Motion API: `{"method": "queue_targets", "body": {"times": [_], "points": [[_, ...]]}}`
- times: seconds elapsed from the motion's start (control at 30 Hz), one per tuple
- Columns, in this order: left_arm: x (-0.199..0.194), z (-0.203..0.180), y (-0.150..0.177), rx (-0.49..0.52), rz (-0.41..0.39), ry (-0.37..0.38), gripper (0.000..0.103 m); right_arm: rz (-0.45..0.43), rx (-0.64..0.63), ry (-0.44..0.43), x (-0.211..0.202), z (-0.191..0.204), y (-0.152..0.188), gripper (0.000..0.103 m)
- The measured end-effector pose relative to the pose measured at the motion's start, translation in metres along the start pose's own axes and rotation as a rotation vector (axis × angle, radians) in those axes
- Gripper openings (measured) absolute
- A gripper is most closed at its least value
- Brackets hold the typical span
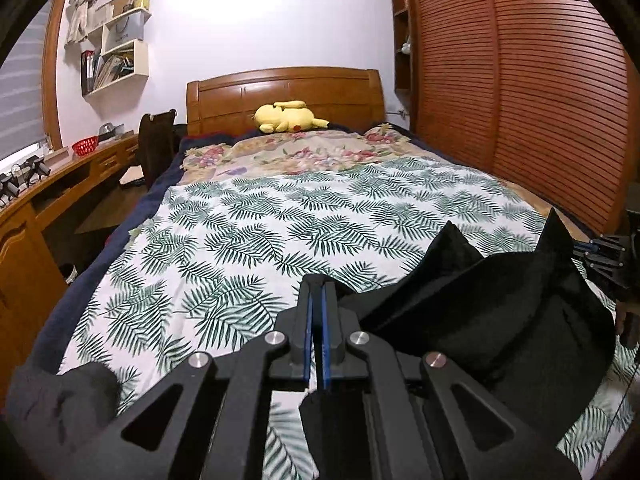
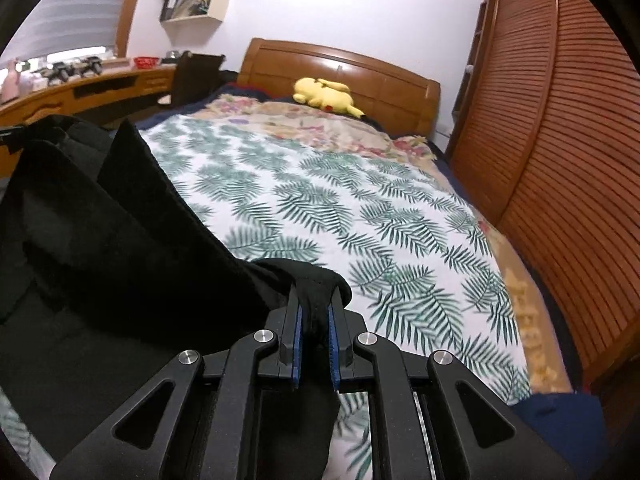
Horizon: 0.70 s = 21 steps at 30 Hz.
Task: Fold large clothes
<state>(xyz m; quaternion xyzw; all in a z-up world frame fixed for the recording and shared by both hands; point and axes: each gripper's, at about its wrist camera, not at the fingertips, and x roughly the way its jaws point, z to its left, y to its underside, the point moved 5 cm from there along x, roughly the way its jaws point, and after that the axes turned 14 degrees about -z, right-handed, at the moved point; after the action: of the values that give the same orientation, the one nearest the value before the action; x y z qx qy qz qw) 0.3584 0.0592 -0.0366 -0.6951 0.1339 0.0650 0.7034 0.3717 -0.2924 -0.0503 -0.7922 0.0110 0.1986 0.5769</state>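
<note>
A black garment (image 1: pixel 500 312) hangs in folds over the near end of the bed, stretched between my two grippers. My left gripper (image 1: pixel 317 280) is shut, with a thin edge of the garment pinched at its tips and more cloth hanging under the fingers. In the right wrist view the black garment (image 2: pixel 120 240) fills the left side, and my right gripper (image 2: pixel 316 292) is shut on a bunched fold of it between the blue pads (image 2: pixel 297 340). The right gripper's dark frame (image 1: pixel 604 256) shows at the far right of the left wrist view.
The bed carries a white leaf-print cover (image 1: pixel 240 240) and a floral blanket (image 1: pixel 304 152) near the wooden headboard (image 1: pixel 284 92). A yellow plush toy (image 1: pixel 288 117) lies at the head. Slatted wardrobe doors (image 1: pixel 520 80) run along the right, a wooden desk (image 1: pixel 60 184) along the left. A grey cloth (image 1: pixel 60 400) lies at the near left corner.
</note>
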Motion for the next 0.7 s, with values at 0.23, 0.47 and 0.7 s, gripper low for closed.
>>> {"method": "queue_targets", "body": {"times": [0.23, 0.47, 0.7], "points": [[0.031, 0.006, 0.016, -0.079, 0.042, 0.039, 0.005, 0.077, 0.014, 0.045, 0.054, -0.001, 0.018, 0.017], [0.026, -0.001, 0.025, -0.051, 0.078, 0.078, 0.012, 0.1, 0.066, 0.019, 0.062, -0.001, 0.017, 0.057], [0.012, -0.008, 0.038, -0.049, 0.127, 0.121, 0.02, 0.263, 0.078, -0.065, 0.086, 0.009, 0.04, 0.058]]}}
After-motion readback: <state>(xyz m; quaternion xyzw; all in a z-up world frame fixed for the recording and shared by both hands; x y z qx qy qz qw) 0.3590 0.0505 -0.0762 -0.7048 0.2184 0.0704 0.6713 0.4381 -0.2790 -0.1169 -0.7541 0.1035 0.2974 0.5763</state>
